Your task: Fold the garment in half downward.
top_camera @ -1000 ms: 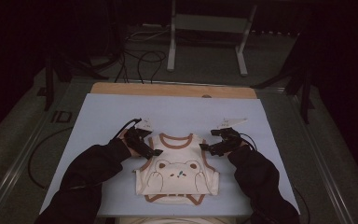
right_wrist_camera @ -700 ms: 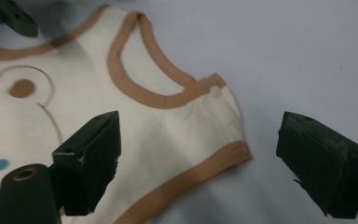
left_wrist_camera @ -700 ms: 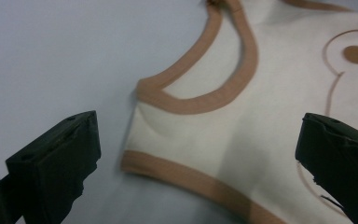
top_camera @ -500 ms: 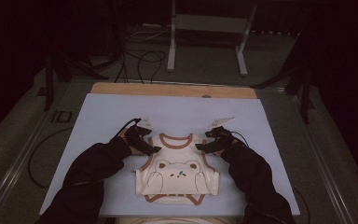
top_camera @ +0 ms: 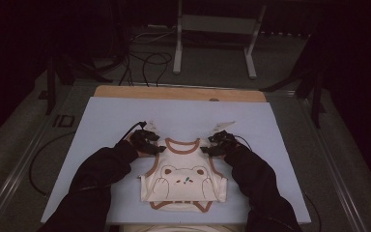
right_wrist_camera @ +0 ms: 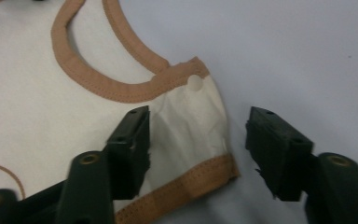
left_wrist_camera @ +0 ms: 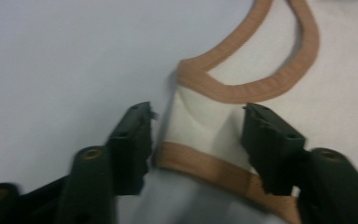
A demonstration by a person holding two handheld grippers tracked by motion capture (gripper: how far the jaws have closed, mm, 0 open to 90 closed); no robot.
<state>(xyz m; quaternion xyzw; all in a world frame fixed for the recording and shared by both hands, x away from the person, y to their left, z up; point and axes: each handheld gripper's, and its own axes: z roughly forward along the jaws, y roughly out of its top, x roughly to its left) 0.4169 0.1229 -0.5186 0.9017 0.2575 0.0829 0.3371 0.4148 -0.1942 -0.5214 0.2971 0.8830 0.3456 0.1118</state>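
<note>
From up high, the pale blue table top spreads wide around both tongs, and a small cream vest trimmed in brown lies flat on it between them, its bear print facing up. The person's dark sleeves come in from the near edge and angle inward, so that each forearm points at one shoulder of the vest. The left gripper sits at the vest's left shoulder strap, the right gripper at its right one, both low on the cloth and aimed toward each other across the neckline.

The high view is too dim and far to show how the jaws stand; the two gripper views settle that. Looking along the left gripper, its jaws straddle the left shoulder strap: the strap rises between them, the brown neck binding curving off beyond the tips. One jaw lies against the strap's edge, the other a touch clear of it. These jaws have just been closing, with the strap between them, not yet pinched.

Along the right gripper, the right shoulder strap lies between its jaws, a small snap button just past the tips. One jaw rests over the cloth; the other stands on bare table beside the strap's edge. These jaws too have just been closing, half spread, nothing pinched.
</note>
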